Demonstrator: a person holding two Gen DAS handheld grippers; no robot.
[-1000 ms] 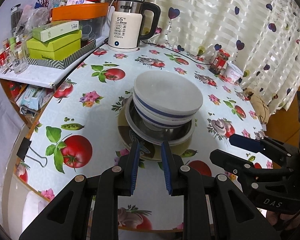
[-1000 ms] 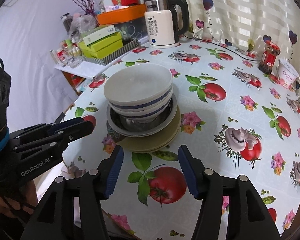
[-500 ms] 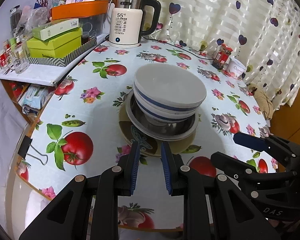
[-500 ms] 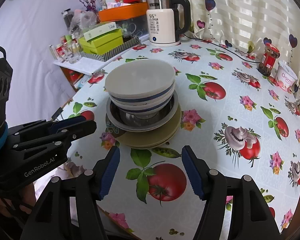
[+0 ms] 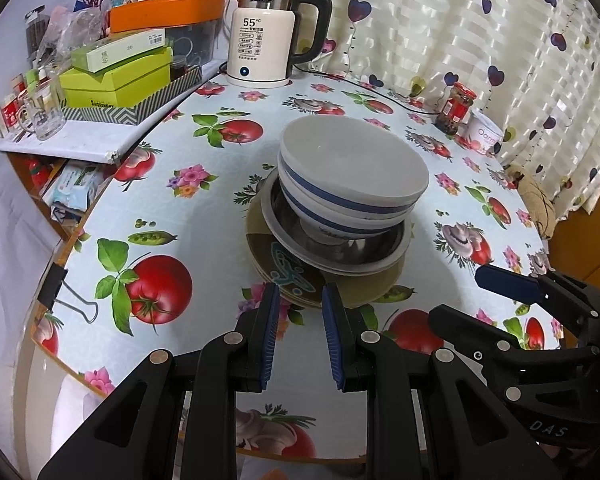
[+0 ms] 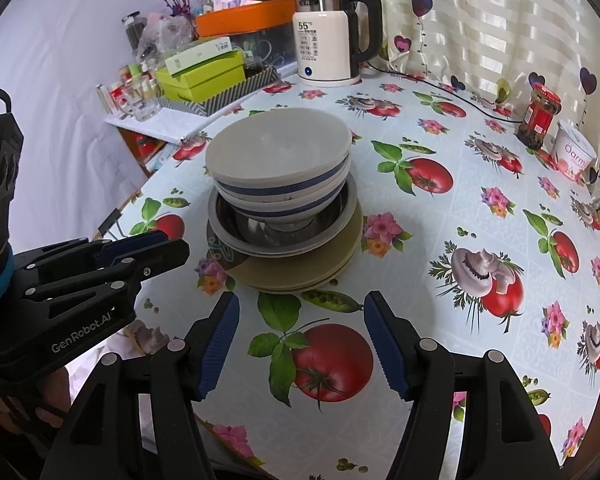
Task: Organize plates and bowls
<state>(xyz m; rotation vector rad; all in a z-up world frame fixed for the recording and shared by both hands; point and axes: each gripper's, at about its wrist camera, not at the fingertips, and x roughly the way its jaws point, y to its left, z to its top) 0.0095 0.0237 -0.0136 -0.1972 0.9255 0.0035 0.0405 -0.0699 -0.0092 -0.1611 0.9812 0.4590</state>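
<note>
Left gripper (image 5: 300, 336): jaws a narrow gap apart, empty. Right gripper (image 6: 300, 344): jaws wide, empty, just been opening. Frame centre, on table (image 6: 480, 216): two white blue-banded bowls (image 6: 278, 168) nested in a steel dish (image 6: 284, 232), atop olive plates (image 6: 300, 272).

A: How many olive plates (image 5: 364, 292) lie under the steel bowl (image 5: 352, 248)?
B: Can't count; only their edges show.

A: And the lower blue-striped bowl (image 6: 284, 210)?
B: Its inside is covered by the upper bowl (image 6: 278, 148).

A: The kettle (image 5: 260, 46) panel?
B: Below "55", the print is too small.
</note>
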